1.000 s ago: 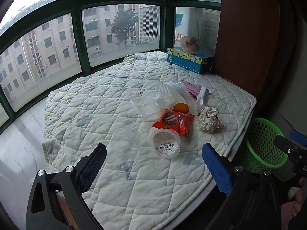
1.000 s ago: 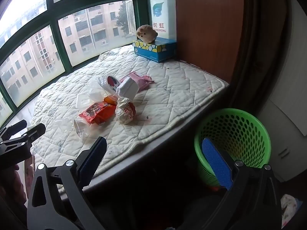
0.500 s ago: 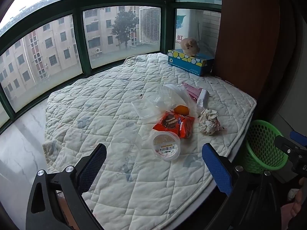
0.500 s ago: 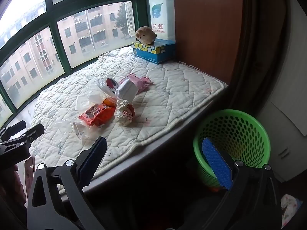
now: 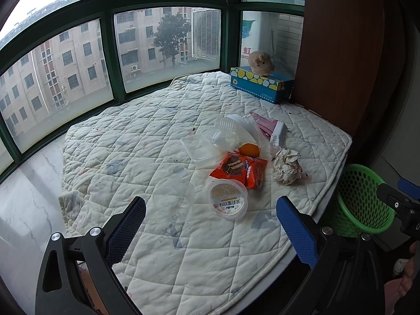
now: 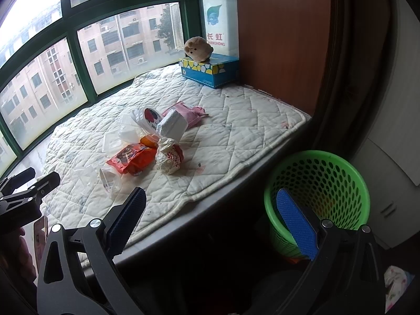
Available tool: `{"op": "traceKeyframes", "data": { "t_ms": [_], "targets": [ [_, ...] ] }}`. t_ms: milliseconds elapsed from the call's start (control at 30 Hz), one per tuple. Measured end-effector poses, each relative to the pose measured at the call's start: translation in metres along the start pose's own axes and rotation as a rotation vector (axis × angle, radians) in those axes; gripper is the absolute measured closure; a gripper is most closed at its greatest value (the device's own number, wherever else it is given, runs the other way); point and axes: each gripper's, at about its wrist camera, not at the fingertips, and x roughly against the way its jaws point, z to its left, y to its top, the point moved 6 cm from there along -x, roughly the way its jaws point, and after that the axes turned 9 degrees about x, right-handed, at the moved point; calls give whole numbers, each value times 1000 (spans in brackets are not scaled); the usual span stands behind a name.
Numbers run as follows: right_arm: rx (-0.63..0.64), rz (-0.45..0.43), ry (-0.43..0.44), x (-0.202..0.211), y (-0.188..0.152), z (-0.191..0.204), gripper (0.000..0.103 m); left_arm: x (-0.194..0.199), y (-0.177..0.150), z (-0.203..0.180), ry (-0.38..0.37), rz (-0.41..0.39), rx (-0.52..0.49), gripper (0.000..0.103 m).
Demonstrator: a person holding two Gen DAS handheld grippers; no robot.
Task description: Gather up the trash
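Trash lies in a heap on the quilted pad (image 5: 147, 141): a round plastic cup with a printed lid (image 5: 227, 198), a red snack wrapper (image 5: 240, 168), a crumpled paper ball (image 5: 286, 166), clear plastic boxes (image 5: 202, 149), an orange piece (image 5: 249, 149) and a pink wrapper (image 6: 187, 112). A green mesh bin (image 6: 319, 183) stands on the floor to the right of the ledge. My left gripper (image 5: 210, 225) is open above the pad's near part, empty, short of the cup. My right gripper (image 6: 210, 215) is open and empty, over the ledge edge beside the bin.
A blue tissue box (image 5: 261, 84) with a small plush toy (image 5: 261, 61) on it sits at the far right corner by a brown wooden panel (image 5: 341, 52). Green-framed windows (image 5: 110, 60) curve round the back. A clear lid (image 5: 172, 199) lies left of the cup.
Both views have drifted slightly; the trash heap sits a little lower in the left wrist view. Both grippers stay open and empty.
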Motion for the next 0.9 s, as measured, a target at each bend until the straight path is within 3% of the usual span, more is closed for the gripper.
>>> {"op": "traceKeyframes", "data": {
  "t_ms": [900],
  "targets": [
    [-9,-8,-8,-4,8,-6,4,-3,0,2,3,9,5,7]
  ]
}}
